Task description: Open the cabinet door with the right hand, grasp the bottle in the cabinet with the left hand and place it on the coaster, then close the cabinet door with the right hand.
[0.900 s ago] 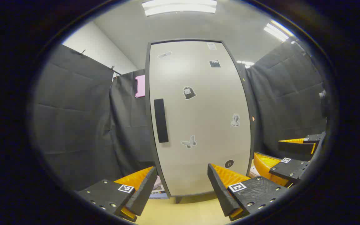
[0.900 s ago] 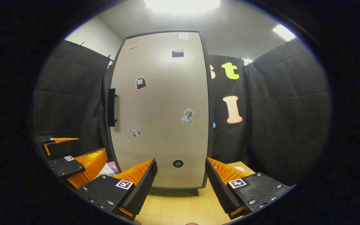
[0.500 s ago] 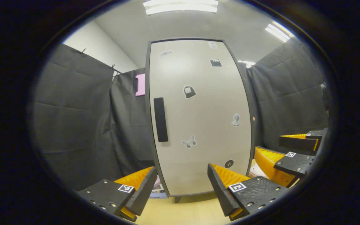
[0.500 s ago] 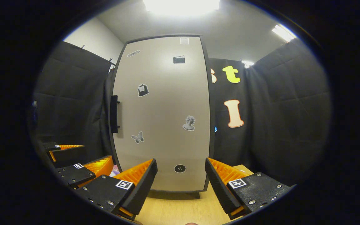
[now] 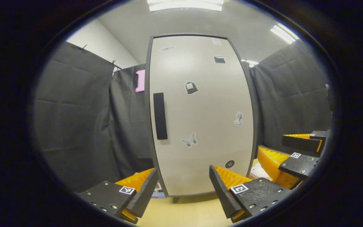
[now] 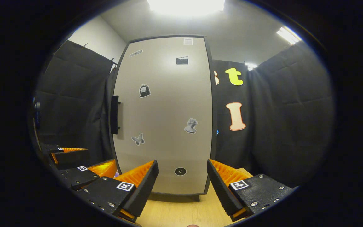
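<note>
Door (image 5: 200, 113) of the cabinet sits fully closed, so the step in hand, as I judge it, is the right-hand approach to open it. Handle (image 5: 160, 116), a dark vertical bar, lies at about 9 o'clock on the door face, near the left edge. Right gripper (image 6: 181, 186) has its jaws spread wide with nothing between them and points at the lower door, well apart from the handle. To do this step well: swing toward 10 o'clock, bracket the bar with 1 finger on each side, close on it firmly, then pull along the door's arc, which I take to hinge on the right edge. Left gripper (image 5: 181, 187) also has its jaws spread and empty; it should stay clear of the swing. Bottle is presumably behind the door, not visible; coaster cannot be identified. Right gripper view shows the handle (image 6: 114, 114) edge-on, standing off the door on 2 mounts, with a gap for a finger behind it. Left gripper view shows the handle flat-on instead, plus the right gripper (image 5: 277, 153) at 4 o'clock and the tabletop (image 5: 187, 212).
</note>
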